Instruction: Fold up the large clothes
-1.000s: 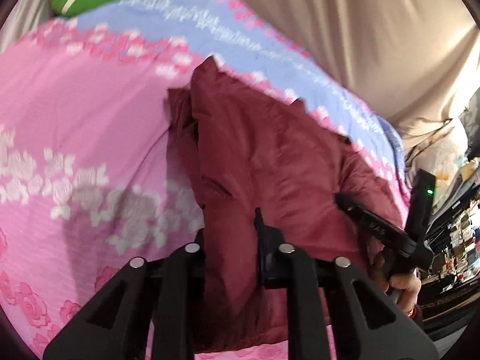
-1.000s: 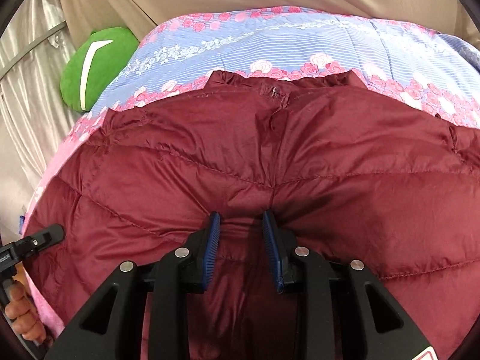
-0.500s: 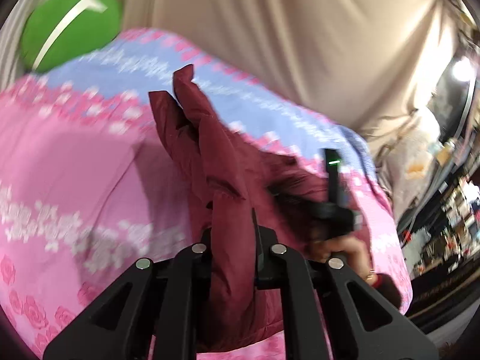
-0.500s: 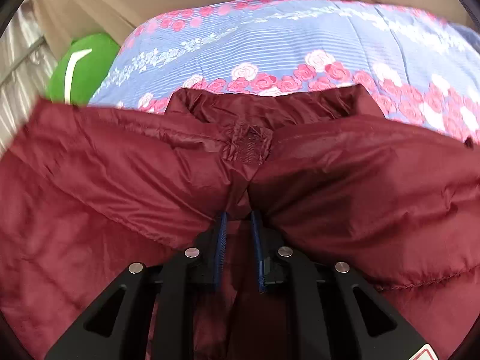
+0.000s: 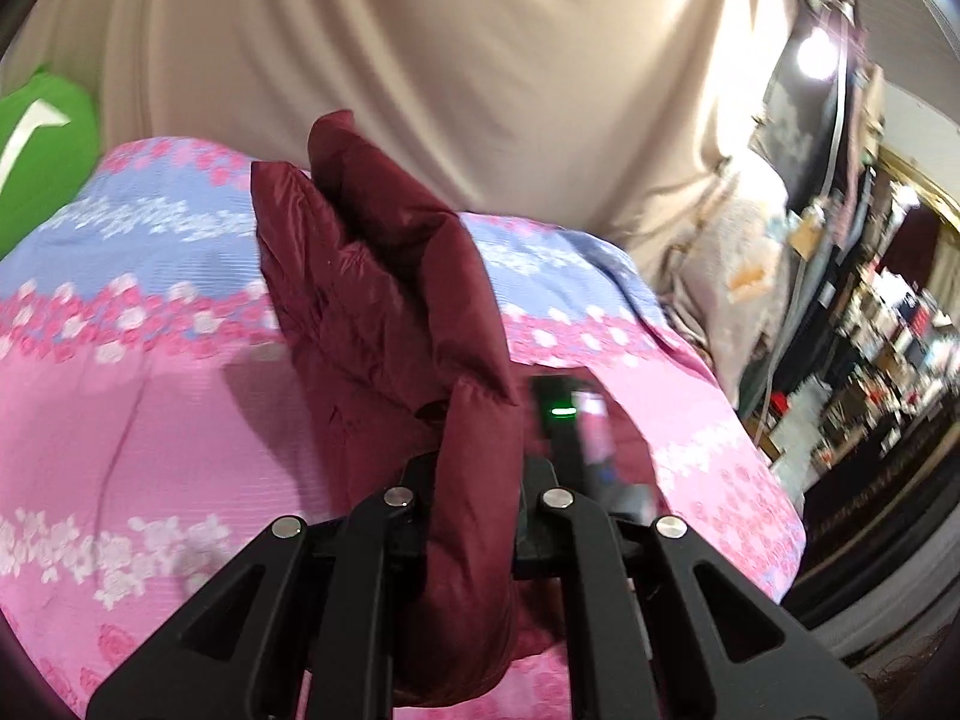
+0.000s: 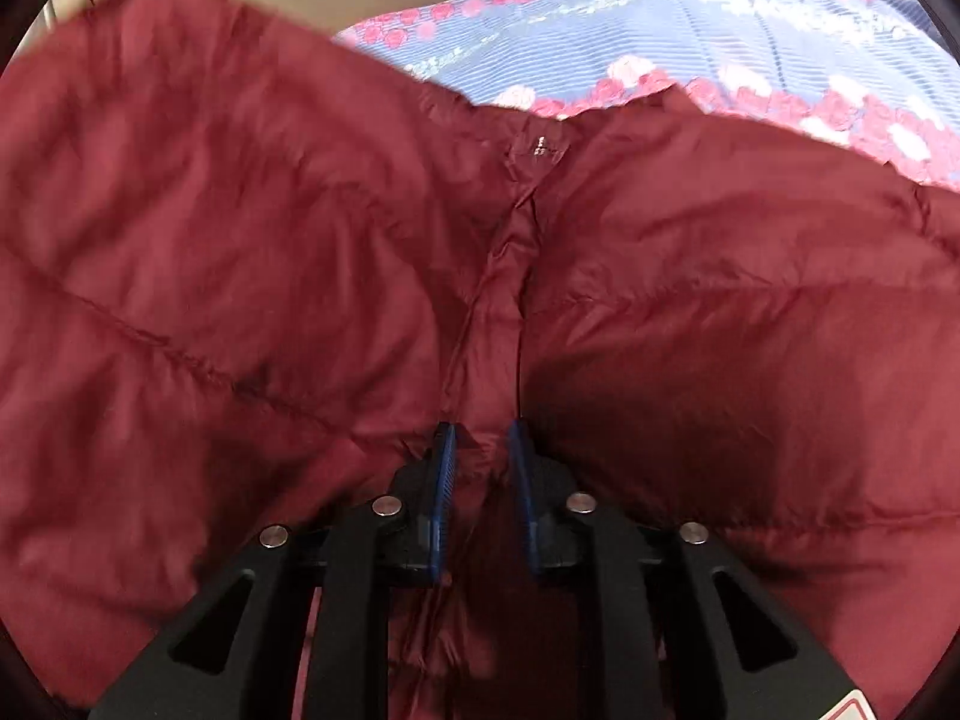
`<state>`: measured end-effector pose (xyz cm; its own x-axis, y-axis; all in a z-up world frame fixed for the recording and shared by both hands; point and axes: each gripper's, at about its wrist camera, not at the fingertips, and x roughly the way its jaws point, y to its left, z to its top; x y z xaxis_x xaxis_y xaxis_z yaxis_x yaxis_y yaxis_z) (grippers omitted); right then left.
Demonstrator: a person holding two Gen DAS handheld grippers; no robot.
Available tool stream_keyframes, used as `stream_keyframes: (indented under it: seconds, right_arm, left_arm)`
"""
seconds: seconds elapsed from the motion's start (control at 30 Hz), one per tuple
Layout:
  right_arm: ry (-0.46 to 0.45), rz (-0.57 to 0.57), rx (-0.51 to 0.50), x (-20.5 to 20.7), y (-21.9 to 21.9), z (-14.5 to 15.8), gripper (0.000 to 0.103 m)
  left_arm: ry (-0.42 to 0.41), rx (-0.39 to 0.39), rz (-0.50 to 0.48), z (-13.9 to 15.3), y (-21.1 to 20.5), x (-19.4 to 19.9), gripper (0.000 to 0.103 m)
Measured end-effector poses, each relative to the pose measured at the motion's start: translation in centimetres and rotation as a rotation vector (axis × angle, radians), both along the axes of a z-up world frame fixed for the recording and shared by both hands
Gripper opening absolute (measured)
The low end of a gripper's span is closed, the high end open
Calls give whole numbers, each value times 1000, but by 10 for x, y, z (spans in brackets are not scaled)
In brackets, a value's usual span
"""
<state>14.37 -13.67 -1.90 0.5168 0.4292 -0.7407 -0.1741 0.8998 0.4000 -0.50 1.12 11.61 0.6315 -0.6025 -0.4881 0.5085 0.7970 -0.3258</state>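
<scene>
**Red jacket lifted off the bed**

While the left tongs [image 5: 474, 516] pinch a puffy fold of the dark red jacket [image 5: 384, 300] and hold it up over the bed [image 5: 150, 408], much of the jacket hides behind that fold. The left jaws are nearly closed on the cloth. The right tongs [image 6: 483, 462] have just been closing, and now their blue pads [image 6: 444, 480] squeeze a thin strip down the jacket's middle. In the right view the jacket fills almost everything, and its left part is blurry. Only the bed's far edge, blue with pink flowers, peeks out. A green pillow [image 5: 42, 150] is cut off at the far left corner. The shelves [image 5: 870, 360] beside the bed are too smeared to read.
</scene>
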Motion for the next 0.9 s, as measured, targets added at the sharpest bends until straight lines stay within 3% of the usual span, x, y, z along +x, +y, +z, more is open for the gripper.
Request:
stream_keyframes:
  seconds: [0.13, 0.2, 0.27, 0.33, 0.43, 0.5, 0.63, 0.83, 0.9]
  right_arm:
    - [-3, 20, 47, 4, 1, -4, 18]
    - [13, 27, 113, 1, -12, -4, 12]
    - [8, -28, 186, -17, -40, 4, 12]
    - [-68, -101, 230, -54, -79, 20, 17]
    - [-163, -274, 209, -115, -143, 35, 21]
    - [-155, -370, 186, -131, -176, 30, 22]
    - [-71, -313, 196, -105, -170, 4, 21]
    - [-40, -219, 196, -72, -144, -7, 21]
    - [-37, -216, 222, -70, -149, -8, 15]
  left_arm:
    - [-13, 54, -71, -2, -42, -5, 9]
    - [-6, 66, -113, -6, -64, -5, 9]
    - [-7, 85, -139, -9, -84, -7, 9]
    - [-4, 102, -159, -13, -97, -10, 9]
    - [8, 122, -193, -19, -117, -10, 9]
    - [10, 133, -209, -22, -127, -11, 9]
    - [23, 142, -241, -26, -149, -16, 9]
    - [20, 205, -277, -36, -182, -24, 9]
    - [41, 230, -288, -47, -198, -20, 9]
